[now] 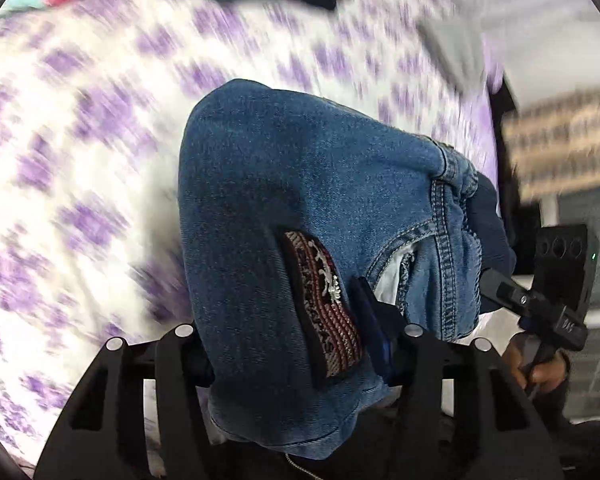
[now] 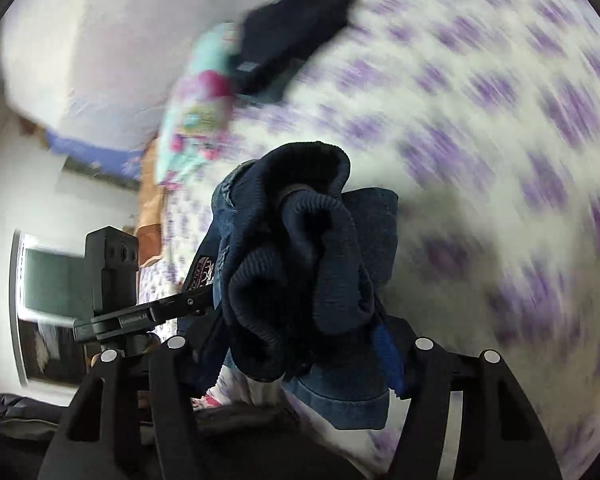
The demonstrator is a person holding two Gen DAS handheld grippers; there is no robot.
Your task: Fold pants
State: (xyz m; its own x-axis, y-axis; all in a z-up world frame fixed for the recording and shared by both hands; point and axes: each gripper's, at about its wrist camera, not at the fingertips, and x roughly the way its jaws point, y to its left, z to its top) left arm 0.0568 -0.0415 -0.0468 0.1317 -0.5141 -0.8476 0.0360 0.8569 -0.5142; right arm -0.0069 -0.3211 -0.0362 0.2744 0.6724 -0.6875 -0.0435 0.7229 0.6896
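The blue jeans (image 1: 300,208) with a red embroidered waist patch (image 1: 324,312) hang bunched in the air above the bed. My left gripper (image 1: 300,344) is shut on the denim by the patch. My right gripper (image 2: 300,344) is shut on the jeans' (image 2: 364,240) dark ribbed lining (image 2: 300,264). The right gripper also shows at the right edge of the left wrist view (image 1: 516,296), clamped on the waistband. The left gripper shows in the right wrist view (image 2: 172,308), clamped on the same bundle. Both views are motion-blurred.
A white bedsheet with purple flowers (image 1: 100,160) lies under the jeans. A dark folded garment (image 2: 292,28) and a pastel patterned cloth (image 2: 196,120) lie at the far side of the bed. A window (image 2: 52,280) is on the wall beside the bed.
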